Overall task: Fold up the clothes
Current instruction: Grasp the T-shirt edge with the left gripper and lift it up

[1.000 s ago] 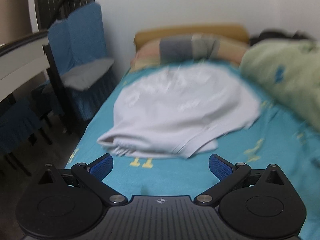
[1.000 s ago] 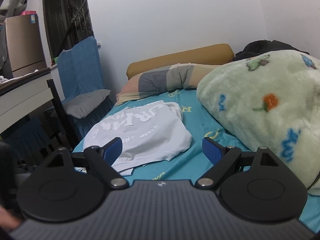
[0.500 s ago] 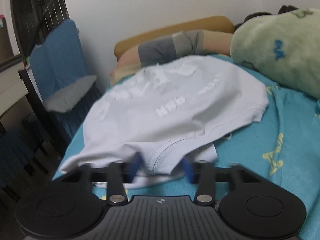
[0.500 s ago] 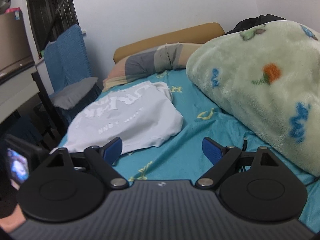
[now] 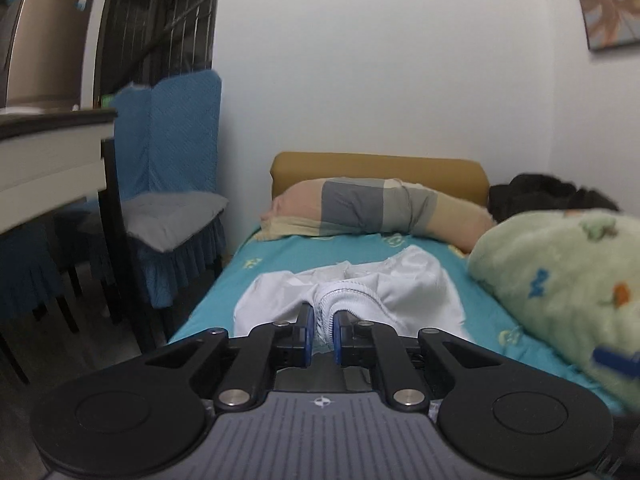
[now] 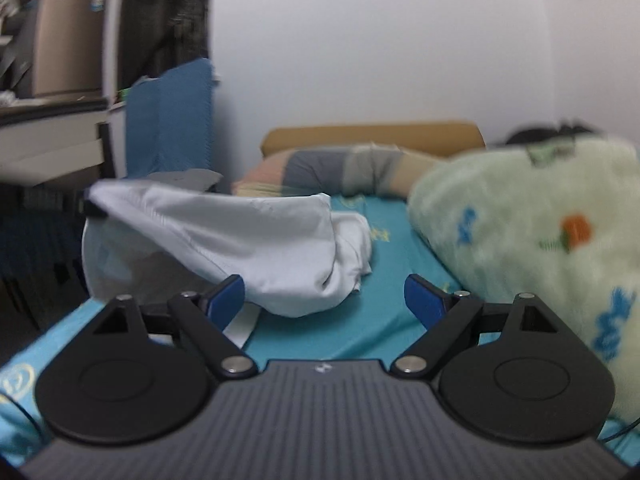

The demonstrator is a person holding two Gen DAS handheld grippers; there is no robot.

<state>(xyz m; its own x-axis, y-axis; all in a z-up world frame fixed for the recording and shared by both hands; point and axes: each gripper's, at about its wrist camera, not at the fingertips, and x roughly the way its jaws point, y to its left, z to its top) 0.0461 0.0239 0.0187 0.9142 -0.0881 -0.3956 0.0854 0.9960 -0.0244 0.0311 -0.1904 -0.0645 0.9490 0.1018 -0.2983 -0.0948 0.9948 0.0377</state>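
We hold a white garment point(image 5: 404, 292) pinched at its hem in the left gripper point(image 5: 320, 334), the right gripper point(image 6: 324, 300) hanging empty.

Our left gripper points level along the bed point(image 5: 280, 252) toward the pillow point(image 5: 376, 212), its blue pads pressed together on a bunched, stitched edge of the garment; the rest of the cloth trails away over the teal sheet toward the pillow. From the right wrist view we see that edge lifted off the bed, the cloth sagging from it in a slack fold and a crumpled end resting on the sheet nearer the pillow. Our right gripper is low over the bed's near end, its fingers point(image 6: 226, 298) spread wide; the left one is at the sagging cloth, though we cannot tell whether they touch. The green fleece blanket point(image 6: 540, 240) lies heaped beside the pillow, to the garment's right.
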